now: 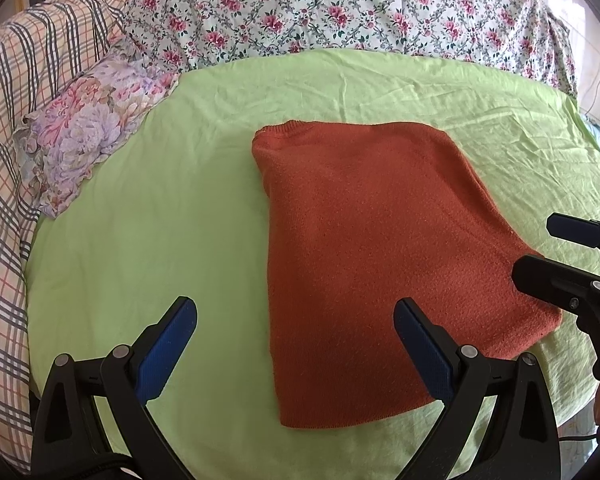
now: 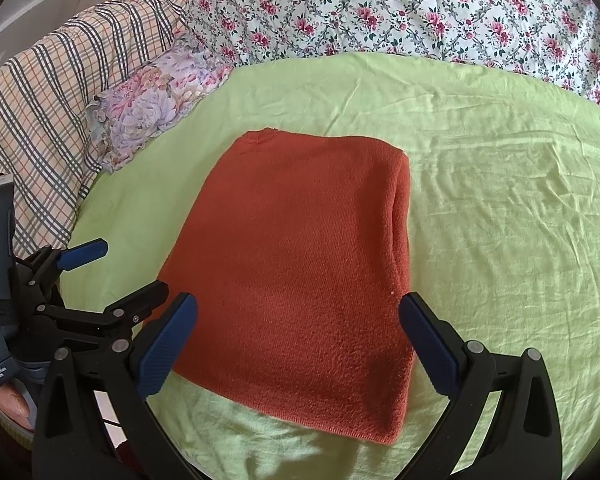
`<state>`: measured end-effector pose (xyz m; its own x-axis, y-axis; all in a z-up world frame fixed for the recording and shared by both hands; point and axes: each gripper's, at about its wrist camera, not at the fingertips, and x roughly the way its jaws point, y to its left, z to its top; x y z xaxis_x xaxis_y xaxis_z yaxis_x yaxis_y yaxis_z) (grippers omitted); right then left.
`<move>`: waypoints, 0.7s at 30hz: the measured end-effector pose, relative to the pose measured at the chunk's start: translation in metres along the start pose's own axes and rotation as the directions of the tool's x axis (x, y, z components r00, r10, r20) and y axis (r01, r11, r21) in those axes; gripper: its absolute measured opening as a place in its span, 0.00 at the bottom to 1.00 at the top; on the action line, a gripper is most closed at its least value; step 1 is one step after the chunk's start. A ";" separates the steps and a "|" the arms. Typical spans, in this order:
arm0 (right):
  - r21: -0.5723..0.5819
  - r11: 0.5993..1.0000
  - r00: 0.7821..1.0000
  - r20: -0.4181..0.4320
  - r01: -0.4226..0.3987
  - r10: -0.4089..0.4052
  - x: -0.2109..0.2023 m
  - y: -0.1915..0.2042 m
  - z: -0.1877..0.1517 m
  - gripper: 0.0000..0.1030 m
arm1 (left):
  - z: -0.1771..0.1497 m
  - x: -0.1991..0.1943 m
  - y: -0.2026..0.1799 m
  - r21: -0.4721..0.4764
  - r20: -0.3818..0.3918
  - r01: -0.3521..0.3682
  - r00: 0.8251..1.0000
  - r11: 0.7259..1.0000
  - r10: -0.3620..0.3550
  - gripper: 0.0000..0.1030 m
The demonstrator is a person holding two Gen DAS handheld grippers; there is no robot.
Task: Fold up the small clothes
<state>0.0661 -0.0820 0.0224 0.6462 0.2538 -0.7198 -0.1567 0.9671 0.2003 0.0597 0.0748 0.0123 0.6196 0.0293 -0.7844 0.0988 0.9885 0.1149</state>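
Observation:
A rust-orange knitted garment lies folded into a rectangle on the light green sheet; it also shows in the right wrist view. My left gripper is open and empty, held above the garment's near left edge. My right gripper is open and empty, held above the garment's near edge. The right gripper also shows at the right of the left wrist view, and the left gripper at the left of the right wrist view.
A lilac floral pillow lies at the left on the sheet. A checked blanket is bunched further left. A floral quilt is heaped along the back. The sheet's near edge drops off close below the grippers.

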 end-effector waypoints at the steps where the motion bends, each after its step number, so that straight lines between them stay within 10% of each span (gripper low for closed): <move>1: 0.000 1.000 1.000 0.000 0.000 0.000 0.000 0.000 0.000 0.98 | 0.000 0.000 -0.001 0.000 0.000 -0.001 1.000 1.000 0.001 0.96; 21: 0.014 1.000 1.000 -0.006 0.000 0.000 0.006 -0.009 0.011 0.98 | 0.013 0.009 0.008 -0.025 -0.002 0.011 1.000 1.000 -0.011 0.96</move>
<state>0.0801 -0.0895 0.0235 0.6415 0.2536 -0.7240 -0.1456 0.9669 0.2097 0.0763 0.0806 0.0141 0.6173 0.0190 -0.7865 0.0858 0.9921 0.0913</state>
